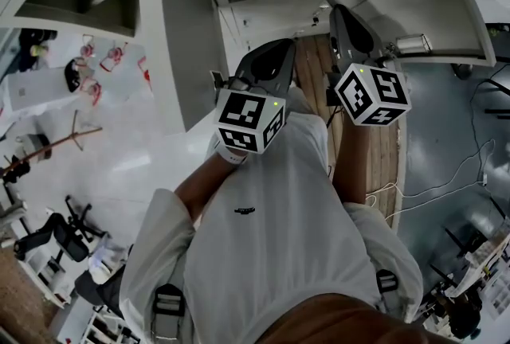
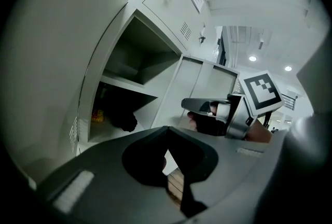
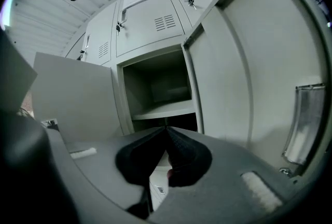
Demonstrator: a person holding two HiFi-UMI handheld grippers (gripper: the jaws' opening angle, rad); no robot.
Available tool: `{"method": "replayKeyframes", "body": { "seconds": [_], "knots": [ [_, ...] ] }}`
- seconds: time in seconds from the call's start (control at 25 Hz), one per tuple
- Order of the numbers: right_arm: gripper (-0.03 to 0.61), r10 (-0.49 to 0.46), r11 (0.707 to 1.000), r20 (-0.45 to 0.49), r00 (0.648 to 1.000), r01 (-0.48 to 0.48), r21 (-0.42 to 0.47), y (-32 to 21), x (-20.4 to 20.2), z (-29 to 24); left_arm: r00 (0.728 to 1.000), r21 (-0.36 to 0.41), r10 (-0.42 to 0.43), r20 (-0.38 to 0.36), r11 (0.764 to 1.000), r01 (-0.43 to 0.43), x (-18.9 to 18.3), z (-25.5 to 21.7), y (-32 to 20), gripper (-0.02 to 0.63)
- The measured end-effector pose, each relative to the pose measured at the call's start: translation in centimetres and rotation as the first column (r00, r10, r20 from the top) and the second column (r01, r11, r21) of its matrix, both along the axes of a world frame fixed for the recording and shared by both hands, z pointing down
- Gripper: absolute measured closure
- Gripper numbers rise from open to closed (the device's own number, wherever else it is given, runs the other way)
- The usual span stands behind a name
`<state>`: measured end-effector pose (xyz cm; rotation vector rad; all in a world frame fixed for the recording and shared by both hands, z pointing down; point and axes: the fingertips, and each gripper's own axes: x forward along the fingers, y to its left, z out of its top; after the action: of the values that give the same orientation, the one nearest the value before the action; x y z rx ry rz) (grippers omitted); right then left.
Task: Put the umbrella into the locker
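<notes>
Your left tool (image 2: 166, 128) is clenched: its dark pads meet at the tips and nothing sits between them. Your right tool (image 3: 166, 128) is clenched the same way and is empty too. In the head view the two sit in the middle of the frame, side by side but apart, the right one a little higher in the picture. Both aim at the locker (image 3: 122, 94) at the top of the frame.

In the right tool view the locker stands open at centre, with a pale shelf (image 3: 166, 110) across it. Its open door (image 3: 238, 78) fills the right of the frame, and another door panel (image 3: 72, 93) stands open at the left.

The umbrella (image 2: 122, 116) seems to be the dark bundle in the compartment under that shelf, at the lower left of the left tool view. It lies just beside something yellow (image 2: 97, 115), but it is too dim there to be sure. In that same view your right tool crosses the middle right of the frame, well clear of the bundle.
</notes>
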<state>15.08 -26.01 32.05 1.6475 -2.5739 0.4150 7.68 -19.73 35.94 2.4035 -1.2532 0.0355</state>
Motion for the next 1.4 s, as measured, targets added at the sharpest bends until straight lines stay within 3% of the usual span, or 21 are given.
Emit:
{"method": "replayKeyframes", "body": {
  "seconds": [0.72,1.4],
  "knots": [
    [0.577,0.032,0.994,0.015,0.999,-0.033,0.103,4.9,1.7,-1.3,1.000,0.038,0.022,0.016,0.999,-0.022,0.4,-0.8,0.6,0.600],
    [0.577,0.024,0.997,0.025,0.999,-0.025,0.067,5.0,2.0,0.2,0.999,0.077,0.020,0.045,0.997,-0.023,0.4,-1.3,0.8,0.600]
  ]
}}
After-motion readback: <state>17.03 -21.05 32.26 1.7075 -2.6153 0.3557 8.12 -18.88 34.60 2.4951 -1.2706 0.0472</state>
